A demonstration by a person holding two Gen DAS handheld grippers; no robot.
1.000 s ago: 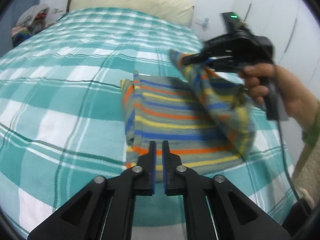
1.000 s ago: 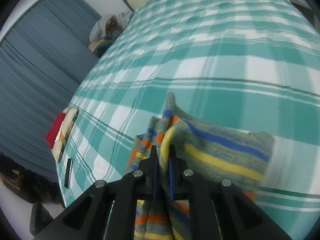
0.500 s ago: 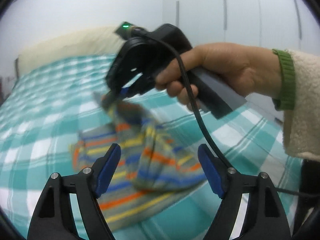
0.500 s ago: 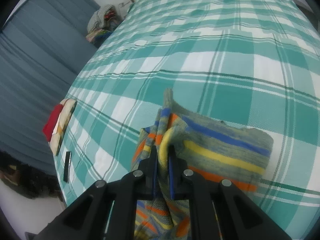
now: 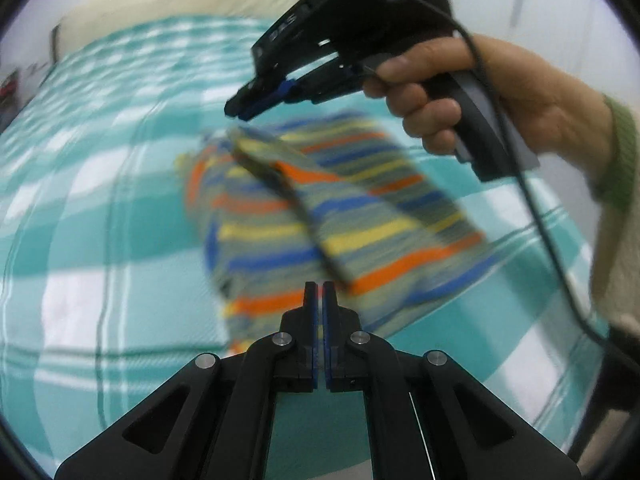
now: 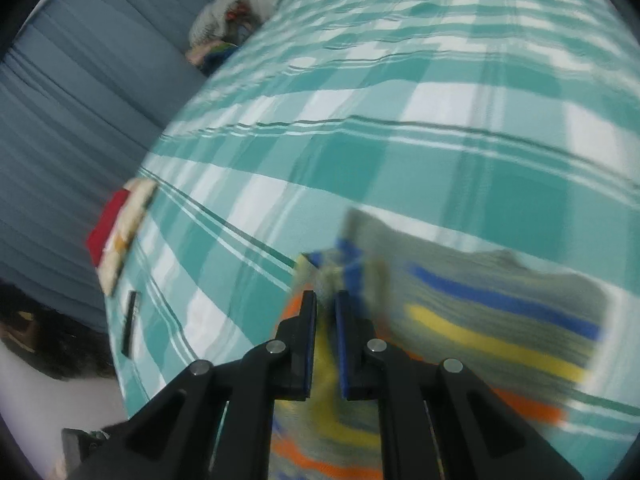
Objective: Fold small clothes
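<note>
The left wrist view looks forward along the left tool (image 5: 320,296), low over the bed (image 5: 100,240) and angled down toward its far end, where a cream pillow (image 5: 180,4) lies. Just ahead of the tool tips sits the striped garment (image 5: 320,208), close enough to fill the middle of the view; beyond and above it hangs the right tool (image 5: 244,108), seen from its side.

The right wrist view looks along the right tool (image 6: 326,304) from above, tilted, facing across the bed (image 6: 400,160) toward blue curtains (image 6: 80,100) to the tool's left. The striped garment (image 6: 500,320) lies right under its tips. Both views share the garment and the checked bedspread around it; both are blurred.
</note>
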